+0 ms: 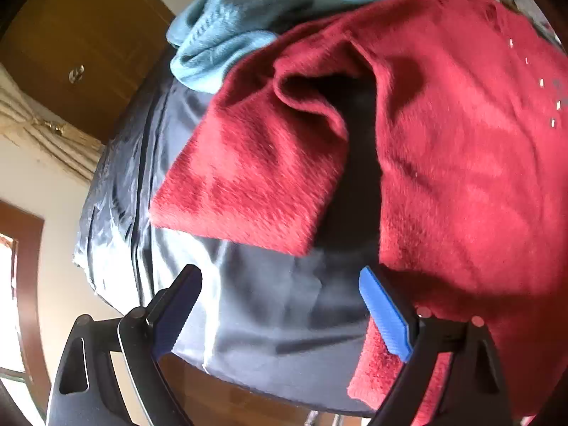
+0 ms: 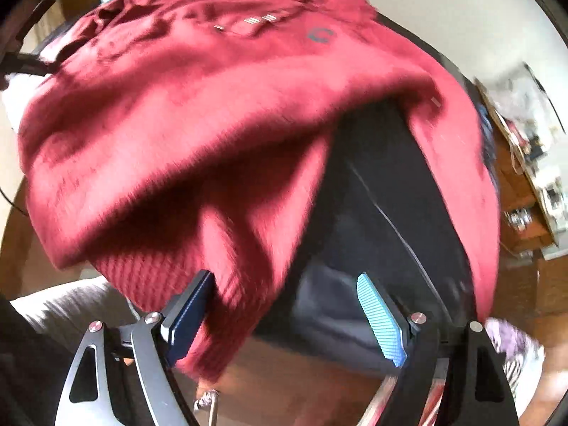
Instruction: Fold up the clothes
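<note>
A fuzzy red sweater [image 1: 461, 149] lies spread on a table covered with dark cloth [image 1: 269, 305]. Its sleeve [image 1: 248, 177] lies folded across to the left. My left gripper [image 1: 284, 312] is open and empty over the bare dark cloth, its right finger next to the sweater's hem. In the right wrist view the sweater [image 2: 213, 106] fills the frame, with a small grey logo near its top. My right gripper [image 2: 284, 319] is open at the table's near edge. The ribbed hem [image 2: 227, 305] hangs between its fingers, against the left pad.
A light blue knitted garment [image 1: 234, 25] lies bunched at the far end of the table. A wooden door [image 1: 88, 46] and a curtain stand at the left. A cluttered wooden shelf [image 2: 532, 177] stands at the right. The dark cloth [image 2: 383, 213] shows beside the sweater.
</note>
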